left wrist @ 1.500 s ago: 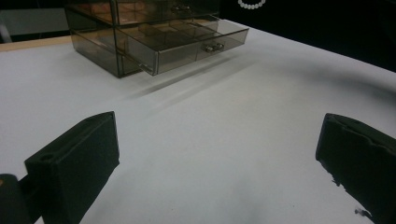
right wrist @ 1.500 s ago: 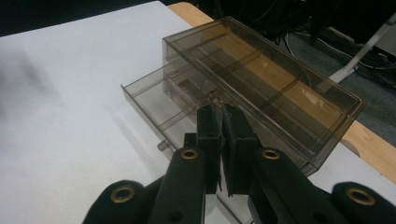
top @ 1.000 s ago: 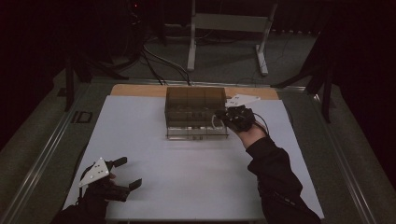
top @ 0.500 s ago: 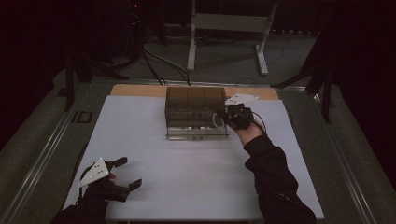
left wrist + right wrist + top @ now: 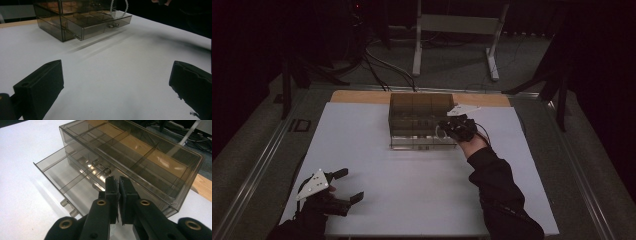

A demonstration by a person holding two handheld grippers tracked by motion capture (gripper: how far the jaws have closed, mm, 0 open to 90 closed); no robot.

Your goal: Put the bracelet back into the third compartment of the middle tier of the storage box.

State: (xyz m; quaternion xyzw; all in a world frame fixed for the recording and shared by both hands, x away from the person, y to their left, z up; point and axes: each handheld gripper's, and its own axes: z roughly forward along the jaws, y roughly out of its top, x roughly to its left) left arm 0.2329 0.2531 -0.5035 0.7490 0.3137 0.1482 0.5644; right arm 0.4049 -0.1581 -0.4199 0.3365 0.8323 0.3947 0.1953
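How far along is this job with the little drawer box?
Done: the smoky clear plastic drawer box has one drawer pulled out. In hand: the right gripper dangles a white bead loop over it. Left: lowering it in, releasing, probably shutting the drawer.

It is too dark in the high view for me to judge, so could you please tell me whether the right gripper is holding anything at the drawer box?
Observer: Yes. In the left gripper view a bead string hangs in a loop below the right gripper, over the open drawer.
Operator: Thank you. Are its jaws closed?
Observer: The right gripper view shows them shut together above that drawer.
Operator: And the left gripper?
Observer: The left gripper has its jaws wide open, with nothing but the white table between them.
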